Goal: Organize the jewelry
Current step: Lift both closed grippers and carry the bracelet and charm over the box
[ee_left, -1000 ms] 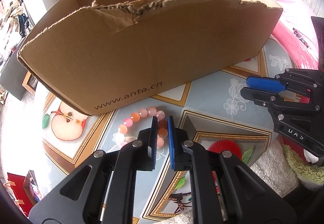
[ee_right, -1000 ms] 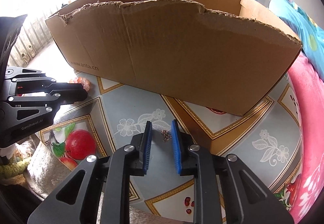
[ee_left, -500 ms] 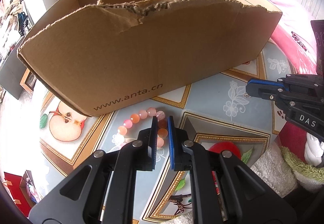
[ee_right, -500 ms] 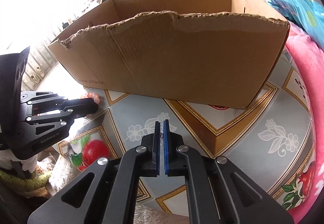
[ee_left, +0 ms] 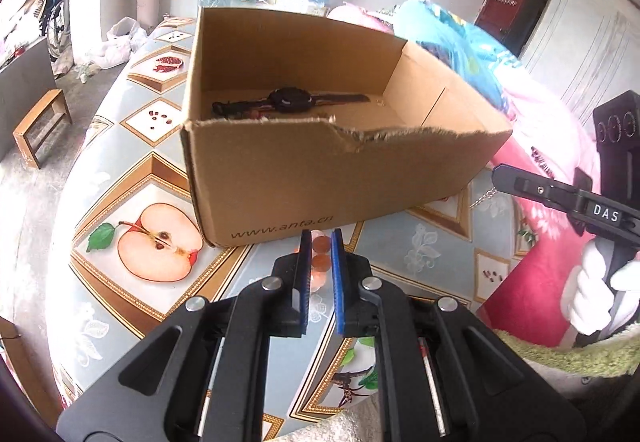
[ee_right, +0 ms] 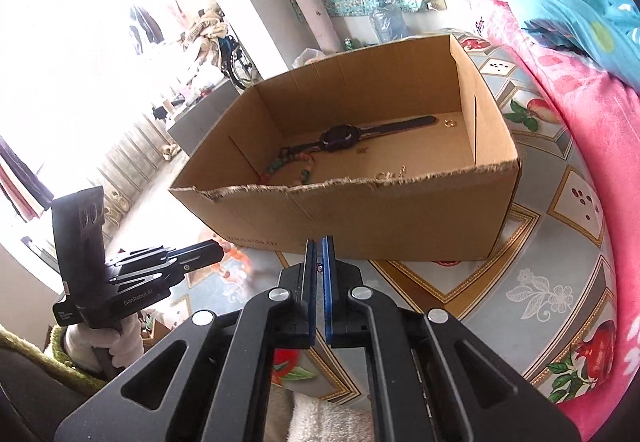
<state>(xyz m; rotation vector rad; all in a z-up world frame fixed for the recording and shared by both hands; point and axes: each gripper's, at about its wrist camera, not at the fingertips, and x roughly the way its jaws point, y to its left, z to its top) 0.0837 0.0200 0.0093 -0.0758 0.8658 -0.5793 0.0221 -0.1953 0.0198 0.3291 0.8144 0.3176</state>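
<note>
- Both grippers have risen since a second ago: then each view met the near wall of the cardboard box [ee_left: 340, 178] head on; now both look over its torn rim onto the floor inside.
- Left gripper [ee_left: 319, 274]: jaws narrow, clamped on the pink-orange bead bracelet [ee_left: 321, 261]. Beads show between the blue pads, and in the right wrist view the strand [ee_right: 236, 256] dangles blurred below that gripper's tips. A second ago the bracelet lay in a loop on the patterned tablecloth [ee_left: 424, 242]; it is now off the cloth, just short of the box's near-left corner.
- Right gripper [ee_right: 319, 266]: jaws were apart around a small metal piece on the cloth; they have just closed. A tiny dark speck [ee_right: 319, 264] sits pinched between the pads. Too small to identify; probably an earring or a chain. In the left view a thin chain seems to trail below its tip.
- Already in the box: a black watch [ee_right: 340, 136], a multicoloured bead strand [ee_right: 286, 168], small gold bits near the right wall.
- Judgement: both pickups look secure; the drop into the box comes next.
</note>
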